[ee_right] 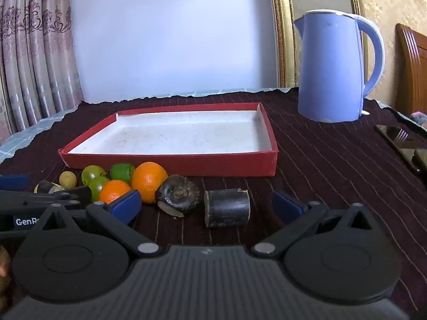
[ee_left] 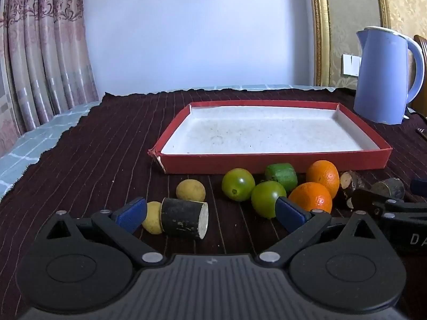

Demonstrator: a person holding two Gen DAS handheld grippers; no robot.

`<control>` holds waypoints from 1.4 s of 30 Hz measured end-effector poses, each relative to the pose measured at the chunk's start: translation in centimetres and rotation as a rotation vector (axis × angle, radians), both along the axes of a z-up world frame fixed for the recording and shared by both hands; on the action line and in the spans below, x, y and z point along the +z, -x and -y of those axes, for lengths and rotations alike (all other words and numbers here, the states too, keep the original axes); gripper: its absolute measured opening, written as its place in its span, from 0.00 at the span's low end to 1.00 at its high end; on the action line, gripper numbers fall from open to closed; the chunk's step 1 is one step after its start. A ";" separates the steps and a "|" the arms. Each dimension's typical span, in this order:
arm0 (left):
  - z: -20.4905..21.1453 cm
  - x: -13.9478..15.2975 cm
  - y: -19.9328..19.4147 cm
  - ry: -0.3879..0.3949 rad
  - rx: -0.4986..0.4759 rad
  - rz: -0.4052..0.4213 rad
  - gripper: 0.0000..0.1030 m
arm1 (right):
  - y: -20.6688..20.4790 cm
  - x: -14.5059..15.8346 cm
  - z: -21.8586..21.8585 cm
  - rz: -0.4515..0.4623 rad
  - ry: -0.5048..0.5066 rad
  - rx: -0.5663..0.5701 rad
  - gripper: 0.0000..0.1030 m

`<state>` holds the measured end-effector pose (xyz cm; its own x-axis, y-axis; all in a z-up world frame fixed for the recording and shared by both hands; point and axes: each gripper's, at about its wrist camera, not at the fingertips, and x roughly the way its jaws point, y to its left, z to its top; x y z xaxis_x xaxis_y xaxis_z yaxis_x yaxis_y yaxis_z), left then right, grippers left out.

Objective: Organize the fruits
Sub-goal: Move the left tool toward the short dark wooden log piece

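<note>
Dark cloth [ee_left: 80, 160], fruits [ee_left: 267, 189] beyond jaws

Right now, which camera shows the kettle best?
The right wrist view: the kettle stands whole, spout to handle, beside the red tray. The left wrist view crowds it against the right edge.

Home room: patterned curtains [ee_left: 40, 53], blue electric kettle [ee_right: 331, 66] on cloth-covered table [ee_right: 333, 173], wooden chair [ee_right: 412, 72].
</note>
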<state>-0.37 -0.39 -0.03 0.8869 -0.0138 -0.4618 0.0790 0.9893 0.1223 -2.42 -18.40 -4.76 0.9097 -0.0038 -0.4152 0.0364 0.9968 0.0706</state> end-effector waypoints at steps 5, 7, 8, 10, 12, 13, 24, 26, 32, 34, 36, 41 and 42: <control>-0.8 0.1 0.0 0.024 0.006 -0.020 1.00 | -0.3 -0.5 0.3 0.007 -0.054 0.006 1.00; -0.5 0.1 0.4 0.007 0.006 -0.009 1.00 | -0.3 -0.6 0.0 0.006 -0.039 0.005 1.00; -0.4 0.3 0.2 0.005 0.007 -0.014 1.00 | 0.0 -0.4 0.1 0.002 -0.034 0.010 1.00; -0.4 0.4 0.3 0.010 0.005 -0.019 1.00 | -0.1 0.0 0.5 -0.014 -0.043 0.012 1.00; -0.5 0.4 0.1 0.016 0.001 -0.030 1.00 | -0.1 0.0 0.6 -0.015 -0.045 0.014 1.00; -0.6 0.4 0.0 0.021 0.000 -0.034 1.00 | -0.1 -0.1 0.6 -0.014 -0.047 0.015 1.00; -1.5 -0.1 -1.0 0.072 -0.009 -0.087 1.00 | 0.0 -0.4 0.7 -0.010 -0.065 0.023 1.00; -1.6 -0.2 -1.2 0.081 -0.010 -0.094 1.00 | 0.0 -0.4 0.7 -0.011 -0.068 0.024 1.00; -1.8 -0.3 -1.1 0.099 -0.012 -0.095 1.00 | 0.2 -0.3 0.9 0.000 -0.082 0.026 1.00; -1.9 -0.3 -1.0 0.109 -0.011 -0.088 1.00 | 0.4 -0.3 1.0 0.013 -0.088 0.020 1.00; -2.0 -0.3 -1.0 0.117 -0.018 -0.090 1.00 | 0.7 -0.3 1.1 0.023 -0.093 0.006 1.00; -2.4 0.0 -0.6 0.123 -0.031 -0.092 1.00 | 1.0 0.0 0.3 0.035 -0.043 -0.011 1.00; -2.7 0.1 -0.5 0.120 -0.045 -0.097 1.00 | 1.1 0.1 0.1 0.035 -0.032 -0.006 1.00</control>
